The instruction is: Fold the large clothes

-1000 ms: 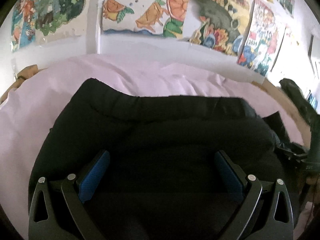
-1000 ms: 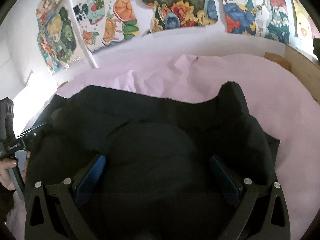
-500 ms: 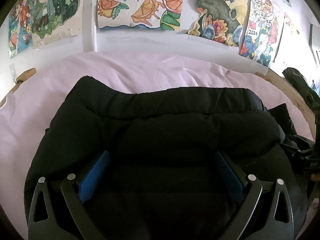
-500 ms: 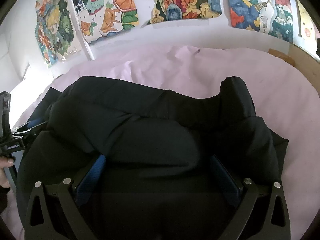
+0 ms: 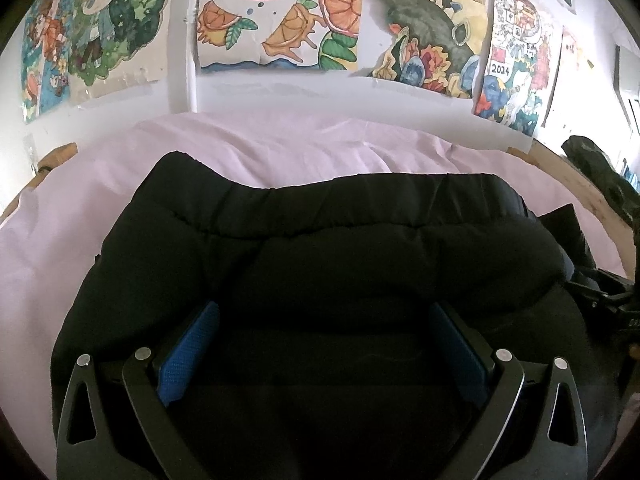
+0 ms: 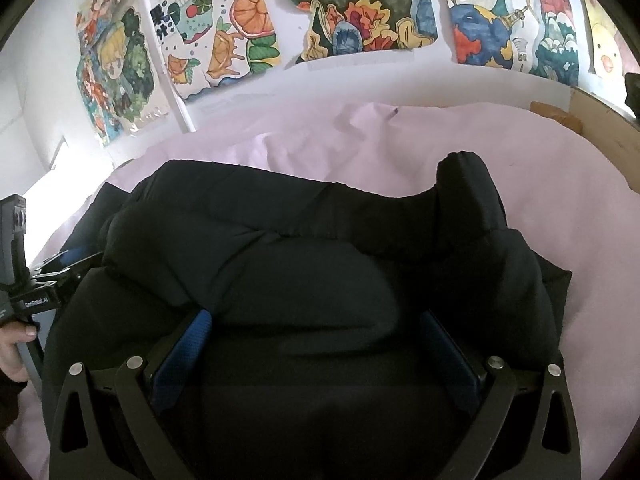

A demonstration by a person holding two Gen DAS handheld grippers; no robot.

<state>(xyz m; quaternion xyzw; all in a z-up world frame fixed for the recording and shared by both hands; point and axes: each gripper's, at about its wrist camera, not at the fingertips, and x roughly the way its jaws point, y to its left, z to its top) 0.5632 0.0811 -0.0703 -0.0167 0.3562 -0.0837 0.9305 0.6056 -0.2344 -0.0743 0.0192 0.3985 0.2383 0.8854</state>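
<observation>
A black padded jacket [image 5: 320,248] lies folded in thick rolls on a pink bed sheet [image 5: 280,148]. My left gripper [image 5: 322,312] hovers low over its near part, fingers spread wide and open, blue pads [image 5: 188,352] clear of the cloth's sides. My right gripper [image 6: 316,318] stands just as open over the same jacket [image 6: 320,240], whose sleeve end [image 6: 464,184] sticks up at the far right. The left gripper [image 6: 60,268] shows at the left edge of the right wrist view, held by a hand [image 6: 12,344]. The right gripper [image 5: 600,284] shows at the left view's right edge.
Colourful posters [image 5: 280,20] cover the white wall behind the bed. A wooden bed frame [image 6: 608,132] rims the sheet on the right. A dark bundle [image 5: 600,172] lies beyond the frame at the far right. Bare pink sheet [image 6: 580,200] surrounds the jacket.
Both views have tilted up a little, showing more wall. The jacket's upper roll has settled flatter and farther from the fingers. Both grippers have stayed open.
</observation>
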